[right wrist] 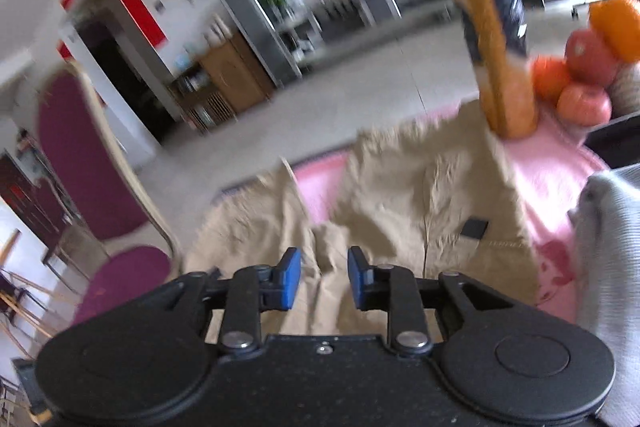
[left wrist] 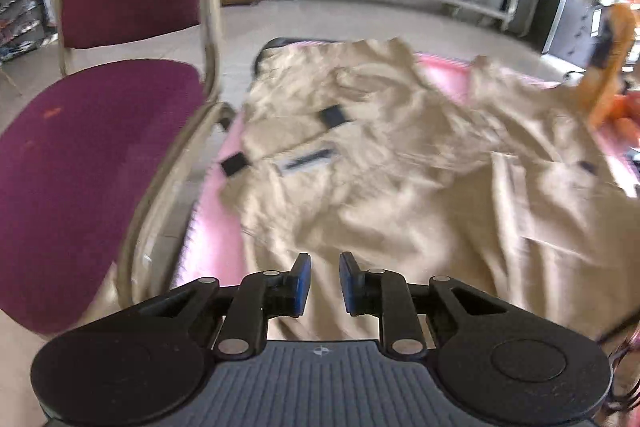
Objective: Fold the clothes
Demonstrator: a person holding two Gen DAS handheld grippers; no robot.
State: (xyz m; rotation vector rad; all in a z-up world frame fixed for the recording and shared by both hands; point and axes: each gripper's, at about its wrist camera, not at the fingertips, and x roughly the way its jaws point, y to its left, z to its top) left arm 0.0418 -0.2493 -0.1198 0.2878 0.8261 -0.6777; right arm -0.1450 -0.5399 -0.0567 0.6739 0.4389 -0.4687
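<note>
A crumpled beige garment (left wrist: 380, 155) with black tabs (left wrist: 334, 115) lies spread over a pink-covered table (left wrist: 216, 227). In the left wrist view my left gripper (left wrist: 325, 263) hovers over the garment's near edge. Its blue pads (left wrist: 304, 283) stand a little apart with nothing between them. In the right wrist view the same beige garment (right wrist: 420, 187) lies on the pink cover (right wrist: 320, 183). My right gripper (right wrist: 324, 259) is above its near part, pads apart, gripping nothing. Both views are blurred.
A maroon chair (left wrist: 80, 155) with a pale frame stands close to the table's left side, also seen in the right view (right wrist: 88, 163). An orange plush item against a dark bottle (right wrist: 500, 67), a pile of fruit (right wrist: 588, 67) and a grey knit garment (right wrist: 612, 267) crowd the table's right.
</note>
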